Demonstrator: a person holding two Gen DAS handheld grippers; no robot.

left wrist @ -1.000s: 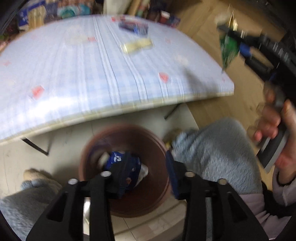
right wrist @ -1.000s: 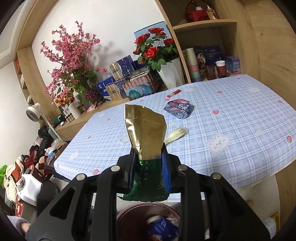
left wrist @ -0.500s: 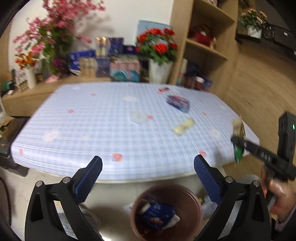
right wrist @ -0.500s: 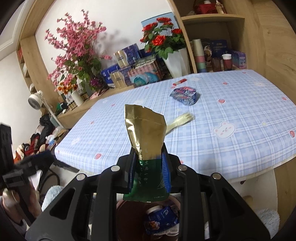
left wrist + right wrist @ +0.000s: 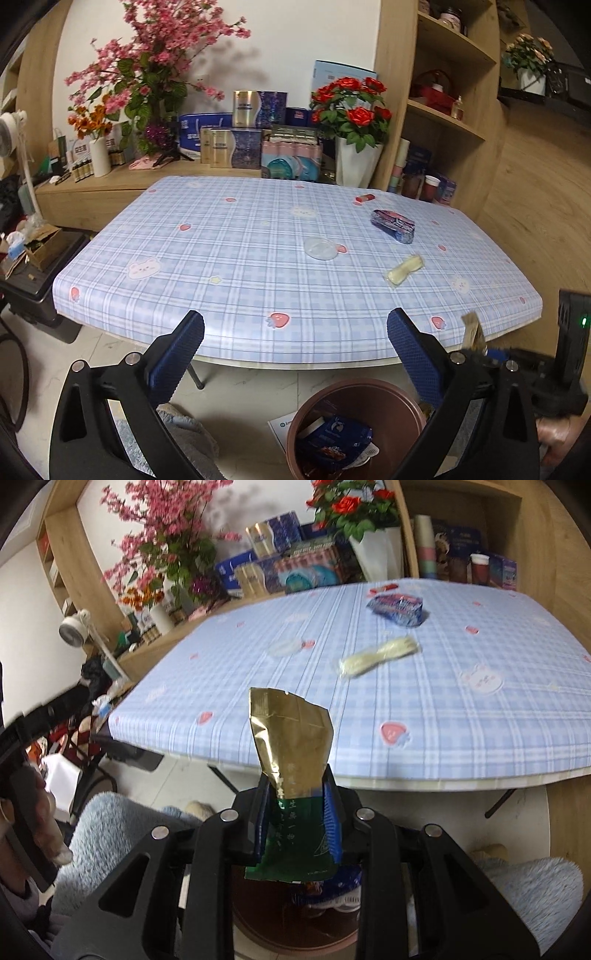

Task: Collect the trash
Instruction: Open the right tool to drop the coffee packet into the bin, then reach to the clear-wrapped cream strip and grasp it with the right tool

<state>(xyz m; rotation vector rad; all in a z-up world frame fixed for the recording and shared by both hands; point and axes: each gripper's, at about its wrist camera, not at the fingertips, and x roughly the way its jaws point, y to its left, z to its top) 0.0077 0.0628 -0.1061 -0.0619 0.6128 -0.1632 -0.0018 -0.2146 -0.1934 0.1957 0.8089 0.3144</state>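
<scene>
Right gripper (image 5: 295,819) clamped on the gold-green packet (image 5: 291,775) above the brown bin (image 5: 354,424) for dropping, left gripper (image 5: 295,354) spread wide, empty.

Count of items in view, located from the open left gripper (image 5: 295,349).

Ahead of it, on the table (image 5: 229,258): four loose pieces, namely one blue crumpled packet (image 5: 393,225), one pale yellow wrapper (image 5: 404,269), one clear round lid (image 5: 320,248) and one small red wrapper (image 5: 365,198).

Below it: one brown bin (image 5: 354,428), with one blue packet (image 5: 334,439) visible inside; further contents cannot be counted.

To its right: one gold-and-green sachet (image 5: 295,775), clamped in the right gripper (image 5: 295,830).

Grippers: two.
</scene>
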